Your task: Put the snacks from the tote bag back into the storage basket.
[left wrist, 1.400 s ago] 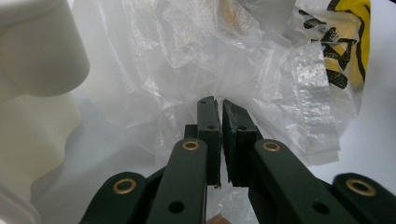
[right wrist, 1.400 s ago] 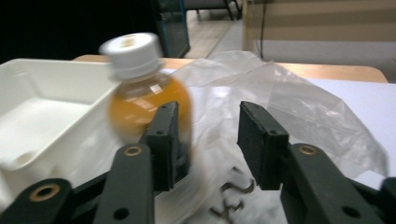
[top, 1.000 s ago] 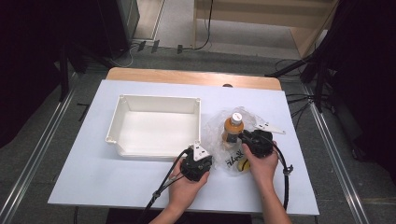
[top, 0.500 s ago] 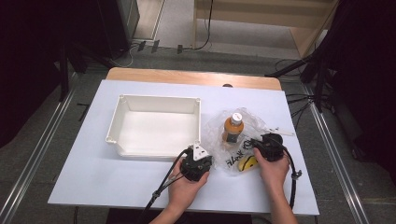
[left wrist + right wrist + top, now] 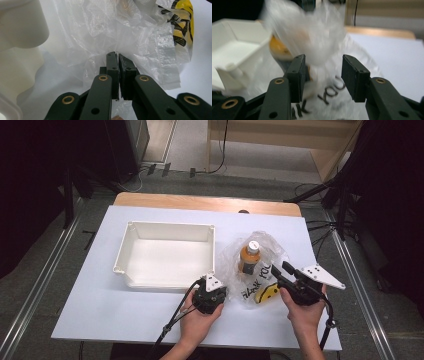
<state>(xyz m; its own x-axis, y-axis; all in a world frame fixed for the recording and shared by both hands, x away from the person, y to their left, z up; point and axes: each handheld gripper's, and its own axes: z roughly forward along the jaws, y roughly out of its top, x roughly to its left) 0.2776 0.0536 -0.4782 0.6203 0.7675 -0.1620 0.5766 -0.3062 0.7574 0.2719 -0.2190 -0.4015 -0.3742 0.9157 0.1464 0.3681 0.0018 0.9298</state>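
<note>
left gripper pinched tight on plastic bag; right gripper jaws just opening, half apart, holding nothing.

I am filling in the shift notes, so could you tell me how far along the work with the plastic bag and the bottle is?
Early stage. Done: the left gripper is clamped on the plastic bag edge. In hand: the right gripper has just been opening, its jaws apart beside the bag, nothing pressed between them. Left: the bottle sits inside the bag, and the white tray holds nothing.
</note>
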